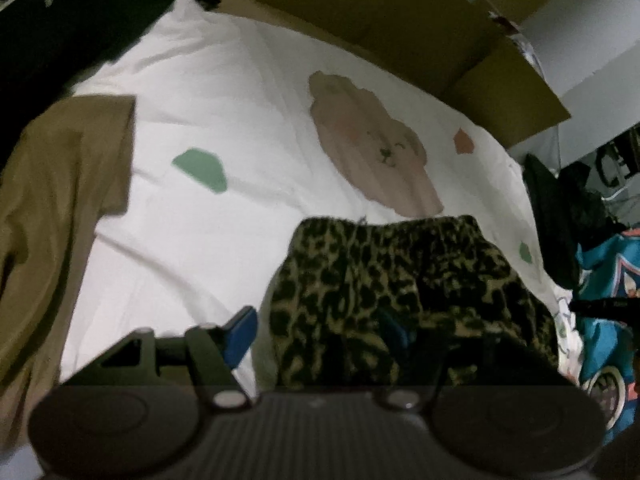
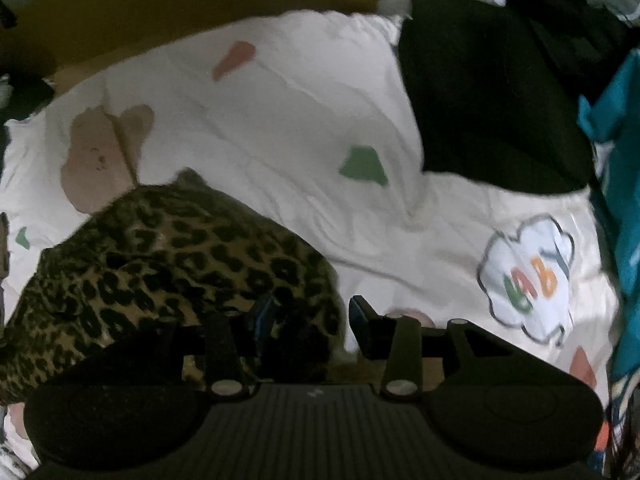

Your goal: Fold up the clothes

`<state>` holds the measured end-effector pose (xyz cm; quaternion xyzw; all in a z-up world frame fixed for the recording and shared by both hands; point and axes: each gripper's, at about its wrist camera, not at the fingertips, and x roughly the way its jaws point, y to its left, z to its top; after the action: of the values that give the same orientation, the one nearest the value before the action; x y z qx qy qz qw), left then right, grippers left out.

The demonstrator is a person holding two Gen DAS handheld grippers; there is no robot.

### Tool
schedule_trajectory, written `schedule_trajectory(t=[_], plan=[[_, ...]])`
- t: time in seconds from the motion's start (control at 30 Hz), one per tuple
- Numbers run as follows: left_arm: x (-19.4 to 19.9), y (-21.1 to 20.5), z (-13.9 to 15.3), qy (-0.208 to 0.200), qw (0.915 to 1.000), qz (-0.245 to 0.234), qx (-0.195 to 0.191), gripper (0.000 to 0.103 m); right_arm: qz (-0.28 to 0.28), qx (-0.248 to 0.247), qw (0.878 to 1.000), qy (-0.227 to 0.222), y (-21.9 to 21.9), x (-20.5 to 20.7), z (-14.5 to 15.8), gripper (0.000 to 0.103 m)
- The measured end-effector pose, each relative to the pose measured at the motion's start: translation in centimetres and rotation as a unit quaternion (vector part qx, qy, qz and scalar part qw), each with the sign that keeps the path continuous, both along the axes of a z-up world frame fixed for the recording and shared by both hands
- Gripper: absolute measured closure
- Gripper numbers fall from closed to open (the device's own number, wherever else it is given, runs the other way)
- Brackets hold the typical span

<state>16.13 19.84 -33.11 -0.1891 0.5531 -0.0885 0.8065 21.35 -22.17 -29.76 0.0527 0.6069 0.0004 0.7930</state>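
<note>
Leopard-print garment (image 1: 384, 292) sits bunched on the white bedsheet (image 1: 224, 120), under both my grippers. Left gripper (image 1: 320, 328) and right gripper (image 2: 308, 320) both have jaws apart, fabric between, not pinched. Soft, light, floppy; I'd take corners. Long axis unreadable while crumpled.

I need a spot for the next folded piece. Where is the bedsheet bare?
Bare sheet lies between the tan garment and the leopard garment, around the green patch. Another patch lies between leopard garment and "BABY" print. Crowded: the right edge, with black clothes and teal fabric.
</note>
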Motion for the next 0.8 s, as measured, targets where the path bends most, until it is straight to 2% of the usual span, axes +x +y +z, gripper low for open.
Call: schedule_trajectory(t=[0.2, 0.6, 0.8], plan=[[2.7, -1.2, -2.2, 0.011, 0.9999, -0.01, 0.007, 0.034, 0.017, 0.02, 1.0, -0.011, 1.1, 1.7, -0.6, 0.054], [3.9, -1.9, -6.2, 0.041, 0.999, -0.016, 0.003, 0.035, 0.088, 0.068, 0.994, -0.014, 4.7, 7.6, -5.5, 0.05], [4.5, -1.9, -6.7, 0.049, 0.9984, -0.028, 0.005, 0.046, 0.125, 0.077, 0.989, -0.014, 6.5, 9.6, -8.5, 0.05]])
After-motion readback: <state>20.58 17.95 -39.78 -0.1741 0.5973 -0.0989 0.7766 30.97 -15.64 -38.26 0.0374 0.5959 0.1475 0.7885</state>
